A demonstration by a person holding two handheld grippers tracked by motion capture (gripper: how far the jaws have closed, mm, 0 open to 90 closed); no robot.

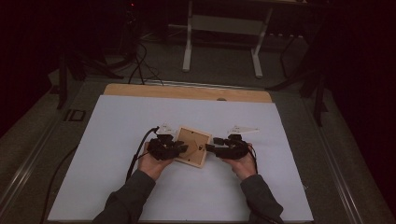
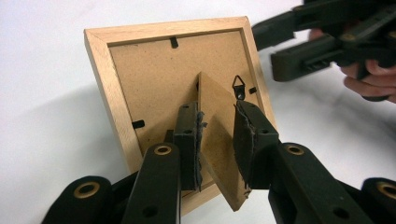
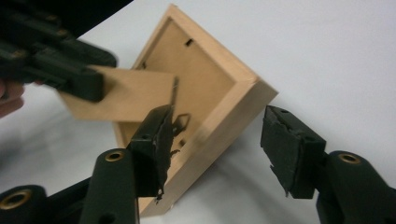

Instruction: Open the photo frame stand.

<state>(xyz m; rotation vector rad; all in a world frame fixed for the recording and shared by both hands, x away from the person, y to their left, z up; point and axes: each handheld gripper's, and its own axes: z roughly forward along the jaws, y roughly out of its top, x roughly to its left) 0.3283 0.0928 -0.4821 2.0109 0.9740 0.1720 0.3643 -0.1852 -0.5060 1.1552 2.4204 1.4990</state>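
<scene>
Stand (image 2: pixel 215 140) is pinched by left tool (image 2: pixel 217 140), right tool (image 3: pixel 217 144) spread wide around frame (image 3: pixel 219 100) corner; hinge could be torn if pulled.

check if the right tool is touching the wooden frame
Apart, as far as shown. In the right gripper view the right tool stands open astride the wooden frame's corner, with white table visible between its right pad and the frame.

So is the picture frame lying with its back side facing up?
Yes, the picture frame shows its brown backing board, hanger and stand flap facing up.
</scene>
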